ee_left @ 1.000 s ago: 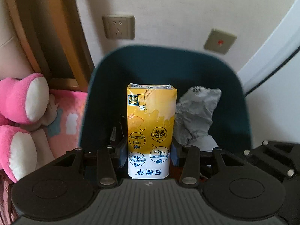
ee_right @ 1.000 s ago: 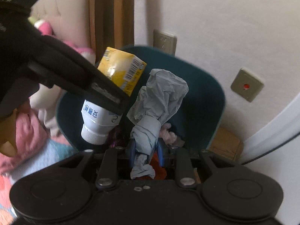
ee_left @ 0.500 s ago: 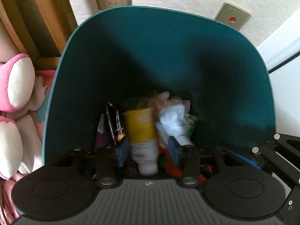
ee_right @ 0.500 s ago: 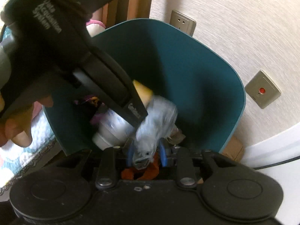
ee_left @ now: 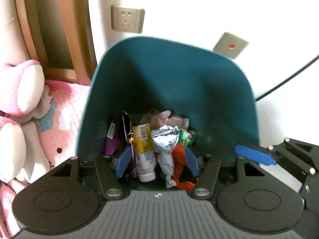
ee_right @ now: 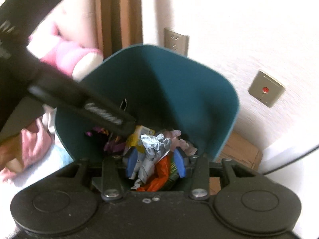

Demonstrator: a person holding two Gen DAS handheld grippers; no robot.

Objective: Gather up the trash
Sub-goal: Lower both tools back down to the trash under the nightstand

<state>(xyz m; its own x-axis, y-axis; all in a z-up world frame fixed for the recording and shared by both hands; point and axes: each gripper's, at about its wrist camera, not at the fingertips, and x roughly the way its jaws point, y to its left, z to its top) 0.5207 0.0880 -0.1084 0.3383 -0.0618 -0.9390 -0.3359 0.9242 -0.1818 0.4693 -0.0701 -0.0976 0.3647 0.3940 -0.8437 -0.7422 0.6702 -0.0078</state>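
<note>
White wall with a socket plate [ee_left: 127, 19] backs a teal bin [ee_left: 171, 75] set against it, pink plush [ee_left: 22, 91] beside. Nearest, left tool [ee_left: 157, 162] and right tool [ee_right: 156, 163] hang over the bin's near rim, jaws opening, nothing pressed between the pads. Beyond, on the bin floor: yellow carton [ee_left: 144, 147], light, stiff-sided, likely best taken across its flat faces; crumpled paper [ee_left: 165, 145], soft, weightless, pinchable anywhere; orange wrapper [ee_right: 159, 177], probably slippery film; toward the far wall, pink tissue [ee_left: 169, 118].
</note>
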